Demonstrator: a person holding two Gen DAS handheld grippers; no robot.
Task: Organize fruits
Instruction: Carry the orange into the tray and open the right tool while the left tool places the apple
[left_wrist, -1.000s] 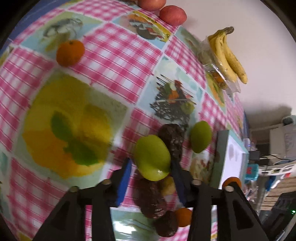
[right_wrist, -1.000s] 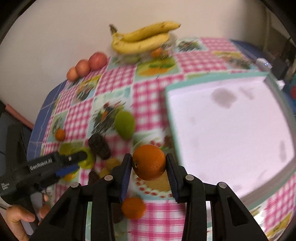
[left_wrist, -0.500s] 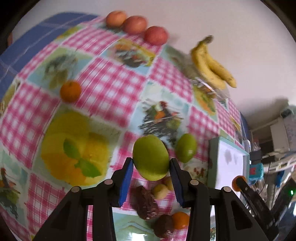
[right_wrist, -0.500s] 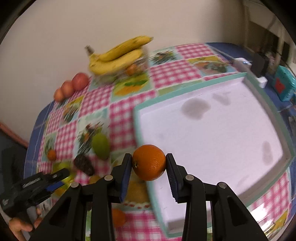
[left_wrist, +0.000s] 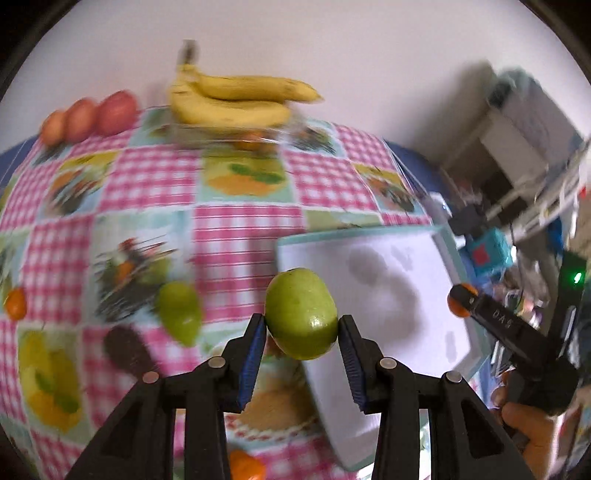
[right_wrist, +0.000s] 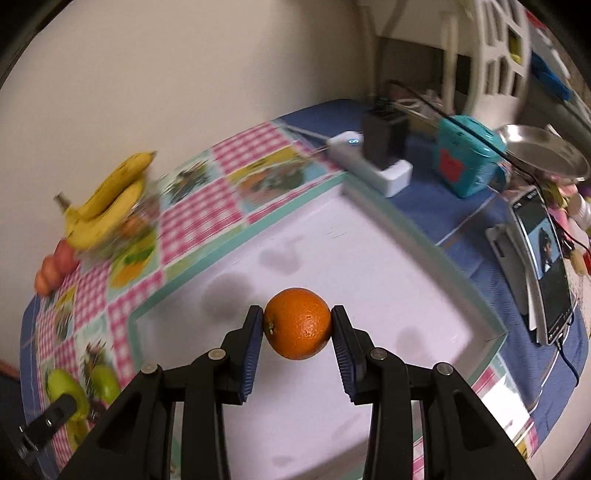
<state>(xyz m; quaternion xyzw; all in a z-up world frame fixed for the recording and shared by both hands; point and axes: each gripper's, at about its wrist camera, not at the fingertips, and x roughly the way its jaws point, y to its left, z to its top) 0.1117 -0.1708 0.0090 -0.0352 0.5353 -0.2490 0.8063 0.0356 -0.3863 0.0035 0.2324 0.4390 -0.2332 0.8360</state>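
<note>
White tray (right_wrist: 369, 258), teal-rimmed, interior bare. Right gripper (right_wrist: 297, 330) above it, clamping glossy orange (right_wrist: 297, 323). Left gripper (left_wrist: 301, 328) at tray's near-left rim, clamping smooth green fruit (left_wrist: 301, 314).

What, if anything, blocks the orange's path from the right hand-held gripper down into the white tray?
Nothing visible. The round orange, clamped in the right hand-held gripper, hangs over the white teal-rimmed tray, whose floor shows only faint grey stains and no fruit.
</note>
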